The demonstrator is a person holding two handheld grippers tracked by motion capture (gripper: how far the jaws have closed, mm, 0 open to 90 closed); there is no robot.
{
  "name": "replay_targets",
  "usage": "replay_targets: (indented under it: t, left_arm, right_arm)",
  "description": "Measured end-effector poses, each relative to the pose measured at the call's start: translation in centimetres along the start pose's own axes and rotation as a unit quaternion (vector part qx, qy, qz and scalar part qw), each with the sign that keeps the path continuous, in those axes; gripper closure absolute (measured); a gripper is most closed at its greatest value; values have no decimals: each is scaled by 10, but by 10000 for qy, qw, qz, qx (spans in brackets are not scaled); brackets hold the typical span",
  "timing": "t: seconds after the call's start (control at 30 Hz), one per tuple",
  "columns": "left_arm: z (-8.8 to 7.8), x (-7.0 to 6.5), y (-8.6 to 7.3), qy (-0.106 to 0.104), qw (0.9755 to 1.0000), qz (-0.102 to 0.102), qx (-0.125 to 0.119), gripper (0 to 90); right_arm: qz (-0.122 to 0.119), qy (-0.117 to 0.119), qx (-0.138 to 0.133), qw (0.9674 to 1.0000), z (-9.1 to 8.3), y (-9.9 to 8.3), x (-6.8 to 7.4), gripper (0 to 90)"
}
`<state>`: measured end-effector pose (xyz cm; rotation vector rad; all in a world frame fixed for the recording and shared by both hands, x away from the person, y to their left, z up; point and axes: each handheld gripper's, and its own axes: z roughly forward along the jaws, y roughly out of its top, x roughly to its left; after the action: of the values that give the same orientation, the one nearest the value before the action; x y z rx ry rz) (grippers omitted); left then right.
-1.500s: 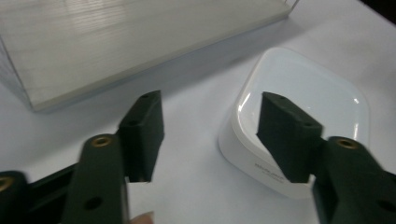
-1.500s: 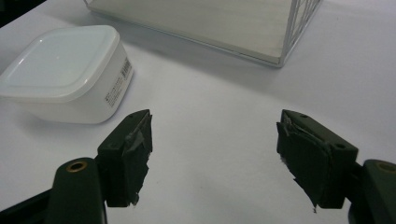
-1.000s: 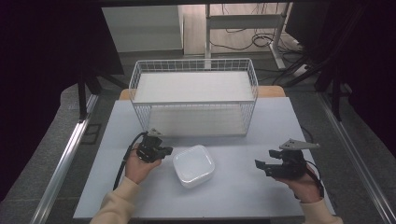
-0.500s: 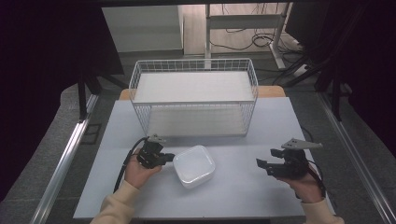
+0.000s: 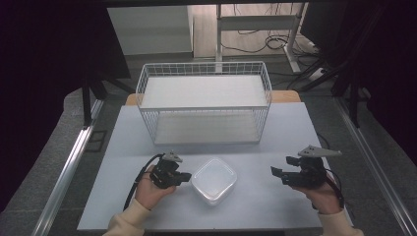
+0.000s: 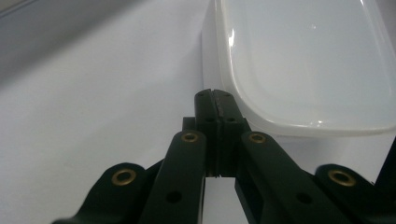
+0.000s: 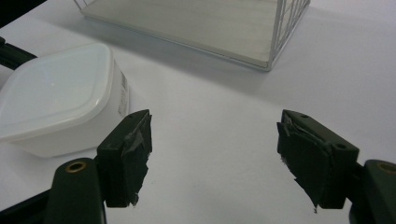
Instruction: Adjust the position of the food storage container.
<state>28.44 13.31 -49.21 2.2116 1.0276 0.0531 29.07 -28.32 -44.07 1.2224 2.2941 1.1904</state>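
My left gripper (image 5: 183,176), jaws pressed together on nothing, noses against the left side of the lidded container (image 5: 214,180) near the desk's (image 5: 285,130) front edge, apparently to push it; my right gripper (image 5: 279,176) waits open, well apart.

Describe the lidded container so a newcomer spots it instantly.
Start at the white wire basket at the far side of the grey table. Nearer the person, between the two tongs, sits the translucent plastic container. It is square with rounded corners, lidded, and the table's one low, solid box.
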Motion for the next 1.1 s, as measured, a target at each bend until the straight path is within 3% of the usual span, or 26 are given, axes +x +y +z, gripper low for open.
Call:
replay_targets:
  t: [0.3,0.7,0.9,1.1]
  left_arm:
    - [4,-16,-1,-179,9997,163,72,897]
    - [17,-40,3,-458,9974,502,225,896]
    - [22,-51,4,-584,9967,496,281,896]
    - [22,-52,4,-583,9968,468,264,895]
  right_arm:
    - [15,-23,-24,10000,-2,1,0,256]
    - [41,-36,-9,10000,-2,1,-1,256]
    - [84,-51,34,9999,0,0,-2,257]
    - [76,-59,42,9999,0,0,-1,255]
